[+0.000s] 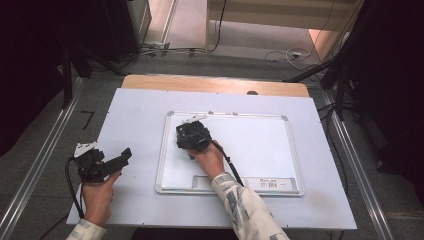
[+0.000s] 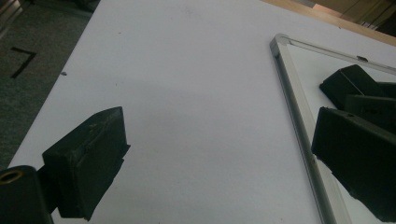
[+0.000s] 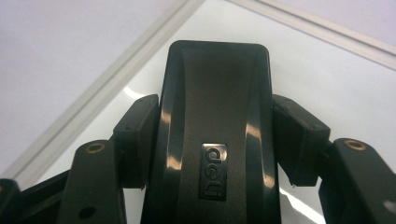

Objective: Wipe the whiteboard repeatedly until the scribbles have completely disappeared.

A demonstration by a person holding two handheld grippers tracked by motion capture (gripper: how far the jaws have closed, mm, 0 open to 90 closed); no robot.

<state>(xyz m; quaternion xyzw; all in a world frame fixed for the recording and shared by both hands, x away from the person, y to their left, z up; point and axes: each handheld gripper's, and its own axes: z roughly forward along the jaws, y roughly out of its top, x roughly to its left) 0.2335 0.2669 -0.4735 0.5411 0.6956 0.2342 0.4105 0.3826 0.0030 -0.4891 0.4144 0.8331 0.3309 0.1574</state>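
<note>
A white whiteboard with a silver frame lies on the table's white sheet. My right gripper is over the board's upper left part. In the right gripper view, my right gripper is shut on a glossy black eraser with a "deli" badge, its pads pressing both long sides. The board's corner frame runs behind it. My left gripper is held over the sheet left of the board. Its jaws stand wide apart, so the left gripper is open with nothing between the jaws.
The board's frame runs along the right of the left gripper view, with black parts of the other gripper beyond it. Grey floor with a black tape mark, metal rails and cables surround the table.
</note>
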